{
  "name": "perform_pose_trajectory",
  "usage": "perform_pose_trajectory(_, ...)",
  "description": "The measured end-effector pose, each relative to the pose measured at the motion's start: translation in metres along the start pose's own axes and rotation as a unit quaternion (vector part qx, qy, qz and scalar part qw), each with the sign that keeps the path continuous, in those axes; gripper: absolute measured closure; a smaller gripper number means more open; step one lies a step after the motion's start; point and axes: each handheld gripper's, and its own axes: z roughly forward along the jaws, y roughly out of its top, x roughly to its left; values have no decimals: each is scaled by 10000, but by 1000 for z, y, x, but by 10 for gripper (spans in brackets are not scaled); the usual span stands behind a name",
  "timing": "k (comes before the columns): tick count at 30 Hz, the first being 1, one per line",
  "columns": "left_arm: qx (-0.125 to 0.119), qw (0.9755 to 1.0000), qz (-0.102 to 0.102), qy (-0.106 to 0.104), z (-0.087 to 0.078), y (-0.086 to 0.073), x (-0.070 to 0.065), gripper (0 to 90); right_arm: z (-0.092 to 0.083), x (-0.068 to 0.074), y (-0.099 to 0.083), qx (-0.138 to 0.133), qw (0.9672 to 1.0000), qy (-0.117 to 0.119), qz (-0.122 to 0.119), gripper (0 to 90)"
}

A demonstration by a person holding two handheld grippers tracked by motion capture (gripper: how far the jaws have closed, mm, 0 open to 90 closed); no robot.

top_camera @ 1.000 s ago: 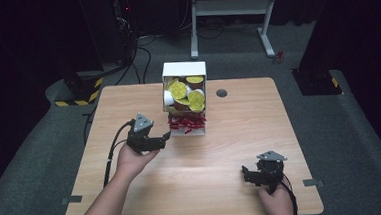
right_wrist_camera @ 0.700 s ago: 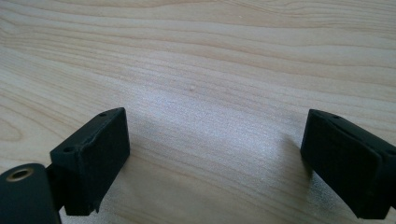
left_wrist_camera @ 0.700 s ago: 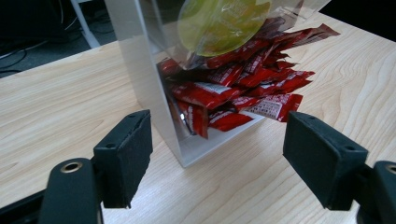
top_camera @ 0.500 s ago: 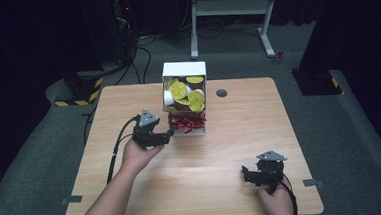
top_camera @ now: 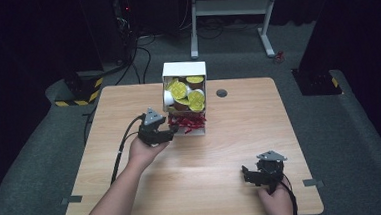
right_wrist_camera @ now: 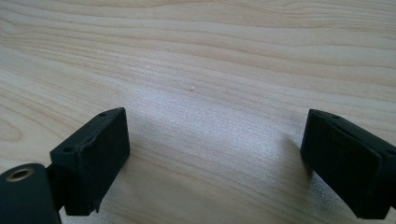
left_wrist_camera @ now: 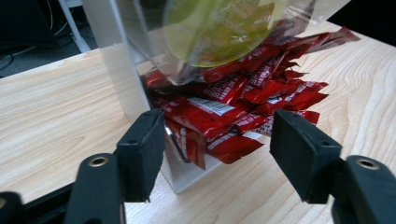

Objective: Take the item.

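Note:
A white dispenser box [top_camera: 183,70] stands at the table's far middle. Its upper part holds yellow-lidded pods [top_camera: 179,90], its lower tray a heap of red sachets [top_camera: 188,121] [left_wrist_camera: 219,109]. My left gripper [top_camera: 169,134] [left_wrist_camera: 217,154] is open right at the tray's front left corner, jaws on either side of the nearest red sachets, with none gripped. My right gripper [top_camera: 249,176] [right_wrist_camera: 212,158] is open low over bare wood near the front right of the table [top_camera: 230,135], with nothing between its jaws.
A small round dark grommet [top_camera: 221,93] sits in the tabletop right of the dispenser. A cable [top_camera: 121,149] trails from the left gripper toward the table's left front. White desk legs [top_camera: 232,7] and dark floor lie beyond the far edge.
My left gripper has moved right and slightly forward, from a short way off to the dispenser's tray. The right gripper has stayed where it was.

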Motion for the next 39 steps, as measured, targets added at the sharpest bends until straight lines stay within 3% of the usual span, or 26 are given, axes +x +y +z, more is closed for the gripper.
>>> perform_pose_trajectory(14,-149,9996,182,139,11,2,-4,482,0,0,0,0,10000,0,1,80)
perform_pose_trajectory(16,-188,9993,217,232,8,3,-3,558,0,0,0,0,10000,0,0,80)
perform_pose_trajectory(22,-150,9994,255,201,5,3,-2,663,0,0,0,0,10000,0,1,80)
perform_pose_trajectory(39,-371,9990,190,190,-16,-3,-6,770,0,0,0,3,10000,0,7,80)
